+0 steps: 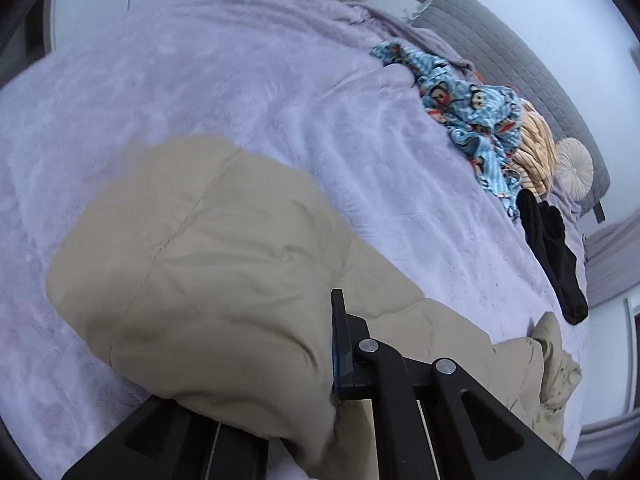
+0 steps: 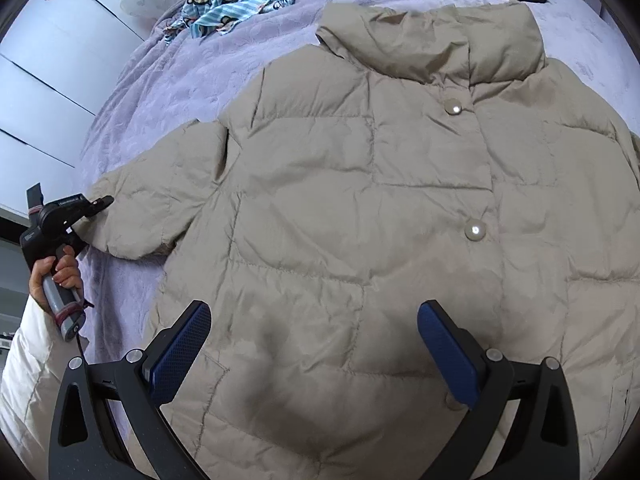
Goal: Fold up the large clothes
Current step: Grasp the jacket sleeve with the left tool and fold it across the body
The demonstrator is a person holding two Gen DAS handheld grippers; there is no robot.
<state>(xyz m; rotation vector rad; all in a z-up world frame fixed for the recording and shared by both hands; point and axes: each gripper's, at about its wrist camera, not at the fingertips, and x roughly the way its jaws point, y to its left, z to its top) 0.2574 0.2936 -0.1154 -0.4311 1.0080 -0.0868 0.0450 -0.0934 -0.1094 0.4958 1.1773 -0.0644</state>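
A beige puffer jacket (image 2: 360, 200) lies front up on a lilac blanket (image 2: 168, 92), buttons closed, collar at the far end. My right gripper (image 2: 316, 352) is open and empty just above the jacket's lower front. My left gripper (image 2: 86, 216) is shut on the cuff of the jacket's left sleeve (image 2: 152, 196), at the bed's left side. In the left wrist view the sleeve (image 1: 192, 272) fills the space between the fingers (image 1: 340, 344) and hides the left one.
A blue cartoon-print garment (image 1: 472, 108), a striped yellow one (image 1: 532, 152) and a black garment (image 1: 552, 248) lie along the bed's far side by a grey headboard (image 1: 500, 40). White wardrobe doors (image 2: 40, 80) stand left of the bed.
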